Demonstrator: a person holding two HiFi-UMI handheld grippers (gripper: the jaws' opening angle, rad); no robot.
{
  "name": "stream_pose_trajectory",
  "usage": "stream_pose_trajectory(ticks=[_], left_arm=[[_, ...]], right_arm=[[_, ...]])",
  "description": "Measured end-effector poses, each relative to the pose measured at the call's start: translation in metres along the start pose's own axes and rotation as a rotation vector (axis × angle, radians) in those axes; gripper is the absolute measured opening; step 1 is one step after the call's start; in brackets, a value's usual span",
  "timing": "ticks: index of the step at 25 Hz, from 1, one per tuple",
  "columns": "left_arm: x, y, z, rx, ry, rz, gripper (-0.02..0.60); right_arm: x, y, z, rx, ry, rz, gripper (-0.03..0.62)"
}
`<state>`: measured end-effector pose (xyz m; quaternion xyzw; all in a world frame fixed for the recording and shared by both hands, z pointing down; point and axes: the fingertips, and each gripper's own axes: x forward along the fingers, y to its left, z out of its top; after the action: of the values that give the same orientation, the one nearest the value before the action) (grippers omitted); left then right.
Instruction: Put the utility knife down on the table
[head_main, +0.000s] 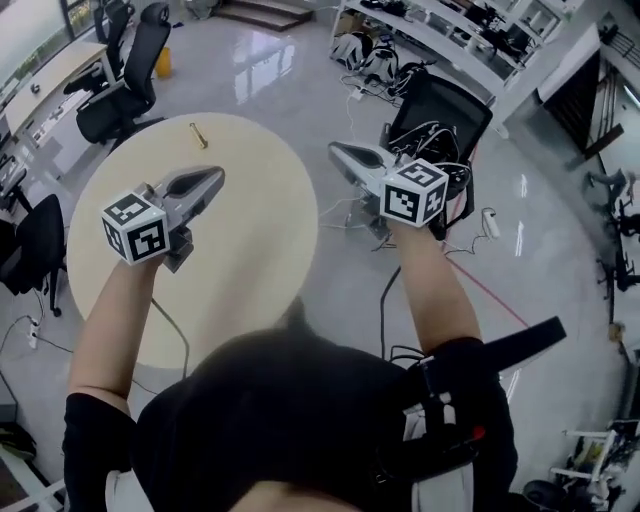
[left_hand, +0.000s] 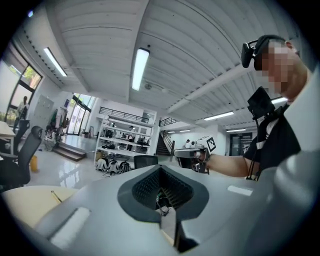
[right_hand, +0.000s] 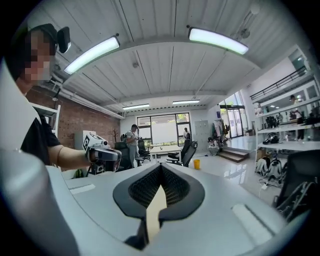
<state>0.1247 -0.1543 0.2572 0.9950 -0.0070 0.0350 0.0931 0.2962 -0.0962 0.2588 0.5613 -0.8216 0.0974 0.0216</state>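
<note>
Both closed, empty, left tool (head_main: 214, 177), right tool (head_main: 337, 151)

Round table (head_main: 250, 250) mostly bare (office chairs (head_main: 125, 80) crowd far-left edge)

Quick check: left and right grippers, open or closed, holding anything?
Left gripper: closed, nothing between its jaws.
Right gripper: closed, nothing between its jaws.

Bright ceiling tubes (right_hand: 217, 40) (fisheye edges), glare on floor (head_main: 270, 70).
</note>
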Motion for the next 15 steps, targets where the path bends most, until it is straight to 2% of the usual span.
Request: stream_pose_trajectory(ticks=[8,15], left_arm=[[0.055,-0.146,0.031,0.074,-0.018,-0.269,-0.002],[0.106,-0.265,0.021,0.096,-0.016,-0.459,-0.002]], right_arm=[[-0.174,0.033,0.029,-0.011,-0.107,-0.239,0.014],[-0.314,0.061,0.003,0.015,-0.136,-0.415,0.012]])
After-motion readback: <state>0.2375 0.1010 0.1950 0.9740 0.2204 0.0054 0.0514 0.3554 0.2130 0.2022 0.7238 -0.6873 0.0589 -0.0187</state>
